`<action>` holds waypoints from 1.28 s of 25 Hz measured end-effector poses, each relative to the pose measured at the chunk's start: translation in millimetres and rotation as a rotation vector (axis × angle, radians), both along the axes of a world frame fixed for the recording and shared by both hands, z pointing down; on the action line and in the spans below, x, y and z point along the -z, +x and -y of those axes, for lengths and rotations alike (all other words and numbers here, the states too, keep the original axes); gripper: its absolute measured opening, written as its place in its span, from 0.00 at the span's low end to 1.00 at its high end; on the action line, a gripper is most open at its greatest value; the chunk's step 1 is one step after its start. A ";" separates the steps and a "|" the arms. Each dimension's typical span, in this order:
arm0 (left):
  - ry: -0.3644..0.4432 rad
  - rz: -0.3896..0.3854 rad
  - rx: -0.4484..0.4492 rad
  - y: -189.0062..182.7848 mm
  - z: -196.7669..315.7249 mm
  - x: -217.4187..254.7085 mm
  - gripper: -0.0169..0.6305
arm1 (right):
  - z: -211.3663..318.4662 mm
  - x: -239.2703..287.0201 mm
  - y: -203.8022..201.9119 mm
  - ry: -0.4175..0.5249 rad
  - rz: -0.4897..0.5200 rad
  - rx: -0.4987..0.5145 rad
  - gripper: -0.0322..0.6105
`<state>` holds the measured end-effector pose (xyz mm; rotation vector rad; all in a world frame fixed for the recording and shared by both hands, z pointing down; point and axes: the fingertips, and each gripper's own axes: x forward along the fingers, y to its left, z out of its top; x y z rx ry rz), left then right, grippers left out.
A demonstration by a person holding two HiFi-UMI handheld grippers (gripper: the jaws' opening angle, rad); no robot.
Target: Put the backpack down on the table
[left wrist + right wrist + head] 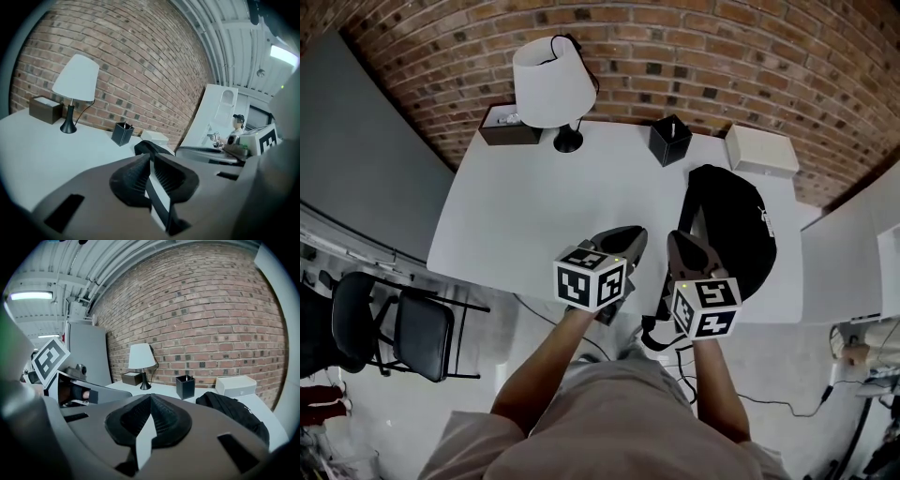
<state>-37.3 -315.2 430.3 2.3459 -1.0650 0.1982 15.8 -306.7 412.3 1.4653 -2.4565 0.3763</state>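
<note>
The black backpack (733,225) lies flat on the right side of the white table (525,216), with one strap (654,330) hanging over the front edge. Both grippers hover near that edge, apart from the bag. My left gripper (633,234) is left of the backpack, its pads drawn together at the tips with nothing between them (150,155). The backpack (153,147) shows just beyond those tips. My right gripper (677,240) is over the bag's near left corner, shut and empty (150,397). In the right gripper view the backpack (234,412) lies ahead and to the right.
At the back of the table stand a white lamp (551,84), a dark box (508,124), a black pen holder (669,141) and a white box (761,150). A brick wall runs behind. A black chair (394,333) stands on the floor at the left, with cables under the table.
</note>
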 end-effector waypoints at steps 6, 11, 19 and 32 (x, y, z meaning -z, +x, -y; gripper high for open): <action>0.083 0.067 -0.002 -10.9 -15.7 15.6 0.06 | -12.1 12.0 -13.6 0.016 -0.005 -0.010 0.05; 0.122 0.090 -0.012 -16.6 -34.1 21.6 0.05 | -28.7 17.0 -23.9 0.015 -0.008 -0.019 0.05; 0.147 0.110 -0.044 -25.6 -61.5 22.7 0.04 | -55.5 23.2 -43.7 0.017 0.011 -0.032 0.05; 0.177 0.125 -0.042 -55.2 -86.2 30.7 0.04 | -84.6 28.2 -79.9 0.028 0.055 0.000 0.05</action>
